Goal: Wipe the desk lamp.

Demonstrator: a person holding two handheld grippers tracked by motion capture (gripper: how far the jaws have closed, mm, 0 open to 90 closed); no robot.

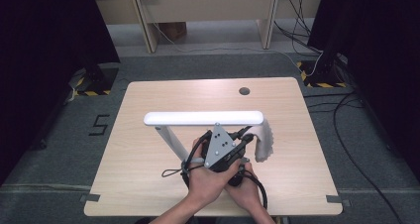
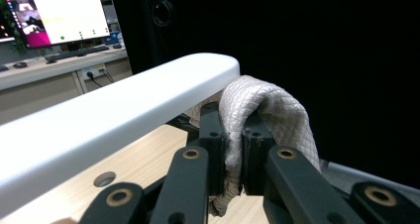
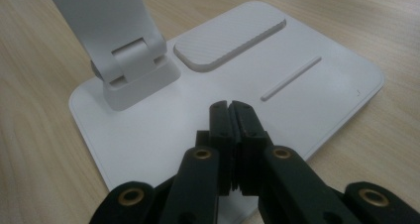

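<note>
Grey carpet all round, black curtains left and right, pale wooden furniture legs and trailing cables at the far wall. At centre, a light wooden desk [image 1: 148,174] with a small round cable hole [image 1: 244,91] near its far edge. On the desk, a white desk lamp: long white lamp head [image 1: 203,118] running level from left to right, slanted white lamp arm [image 1: 171,142] under its left part, flat white lamp base [image 3: 317,90] with a ribbed rectangular pad and a thin slot, hinge block at the base's far left in the right gripper view. Over the right end of the lamp head, a grey quilted cloth [image 1: 263,140], draped and hanging down toward the desk. Left gripper [image 2: 234,149] with jaws clamped on a fold of the cloth, just beside and below the head's rounded end. Right gripper [image 3: 231,130] with jaws shut together, nothing between them, tips resting on or just above the lamp base; contact hard to tell. Both hands close together at the near middle of the desk, left hand [image 1: 210,182] over the grey three-cornered plate. Beyond the lamp in the left gripper view, a lit monitor [image 2: 54,18] on another desk.
</note>
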